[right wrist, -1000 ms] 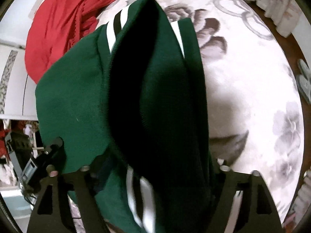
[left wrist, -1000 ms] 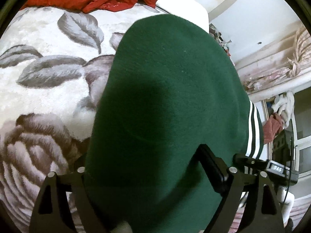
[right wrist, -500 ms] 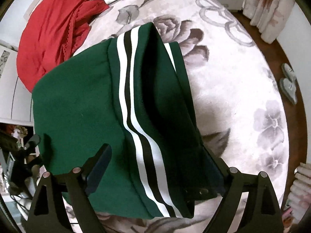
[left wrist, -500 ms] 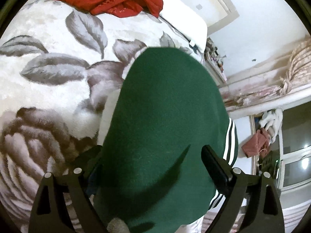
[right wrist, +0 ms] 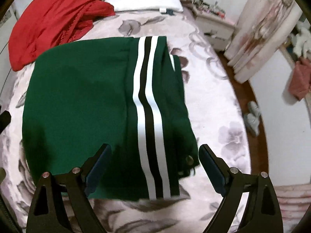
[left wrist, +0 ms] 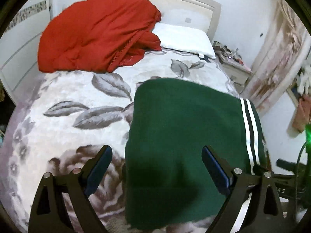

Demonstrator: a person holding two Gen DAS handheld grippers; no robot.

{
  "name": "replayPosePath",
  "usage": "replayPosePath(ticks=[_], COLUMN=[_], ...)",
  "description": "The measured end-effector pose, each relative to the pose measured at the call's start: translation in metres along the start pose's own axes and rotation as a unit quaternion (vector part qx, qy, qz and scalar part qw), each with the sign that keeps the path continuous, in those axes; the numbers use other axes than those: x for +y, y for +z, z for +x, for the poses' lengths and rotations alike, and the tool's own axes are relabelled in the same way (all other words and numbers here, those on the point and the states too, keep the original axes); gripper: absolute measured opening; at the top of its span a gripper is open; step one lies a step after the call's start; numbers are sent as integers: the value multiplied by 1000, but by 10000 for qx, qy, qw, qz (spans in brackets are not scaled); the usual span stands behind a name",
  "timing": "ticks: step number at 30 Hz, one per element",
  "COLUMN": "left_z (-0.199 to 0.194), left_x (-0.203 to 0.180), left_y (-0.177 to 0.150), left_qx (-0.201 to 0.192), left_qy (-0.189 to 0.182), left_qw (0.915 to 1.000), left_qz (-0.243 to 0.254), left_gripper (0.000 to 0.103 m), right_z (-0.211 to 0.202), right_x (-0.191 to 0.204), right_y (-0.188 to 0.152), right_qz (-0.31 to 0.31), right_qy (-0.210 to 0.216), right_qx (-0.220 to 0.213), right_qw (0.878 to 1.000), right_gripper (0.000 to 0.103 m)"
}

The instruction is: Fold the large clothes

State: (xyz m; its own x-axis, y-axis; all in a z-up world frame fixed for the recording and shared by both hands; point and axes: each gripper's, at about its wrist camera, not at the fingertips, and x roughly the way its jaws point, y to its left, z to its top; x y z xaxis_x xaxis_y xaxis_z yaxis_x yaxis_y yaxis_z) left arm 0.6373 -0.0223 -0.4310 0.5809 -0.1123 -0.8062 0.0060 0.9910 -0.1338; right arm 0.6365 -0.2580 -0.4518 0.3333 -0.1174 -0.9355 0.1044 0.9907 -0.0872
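the green garment (right wrist: 81, 101) lies folded flat on the bed (left wrist: 64, 120); both grippers' fingers (left wrist: 97, 167) (right wrist: 211, 167) are spread and empty; the red garment (left wrist: 93, 35) looks unfolded.

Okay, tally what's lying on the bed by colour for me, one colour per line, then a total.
Green: 1, the folded green garment with white stripes
Red: 1, the crumpled red cloth
White: 1, the pillow
Total: 3

Home bedroom: bed (left wrist: 64, 128) with floral blanket below gripper, pillow (left wrist: 182, 38), headboard (left wrist: 194, 5) and nightstand (left wrist: 235, 71) ahead.
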Motion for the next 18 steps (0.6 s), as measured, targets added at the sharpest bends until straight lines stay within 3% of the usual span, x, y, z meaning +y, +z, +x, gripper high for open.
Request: replayPosePath(ticks=[6, 9, 18], left_z=[-43, -81, -241], left_x=[-19, -24, -53], left_y=[-24, -35, -58], left_qx=[-67, -102, -430], left_qy=[167, 182, 332], left_qw=[9997, 9996, 9982], left_qz=[142, 168, 267], left_gripper=[94, 94, 94], right_z=[-49, -92, -263], right_x=[-7, -13, -45], right_y=[-32, -53, -128], right_qz=[3, 4, 152], right_qy=[-87, -98, 2], right_qx=[-313, -523, -1044], right_qw=[9995, 9986, 9944], right_gripper=[93, 93, 93])
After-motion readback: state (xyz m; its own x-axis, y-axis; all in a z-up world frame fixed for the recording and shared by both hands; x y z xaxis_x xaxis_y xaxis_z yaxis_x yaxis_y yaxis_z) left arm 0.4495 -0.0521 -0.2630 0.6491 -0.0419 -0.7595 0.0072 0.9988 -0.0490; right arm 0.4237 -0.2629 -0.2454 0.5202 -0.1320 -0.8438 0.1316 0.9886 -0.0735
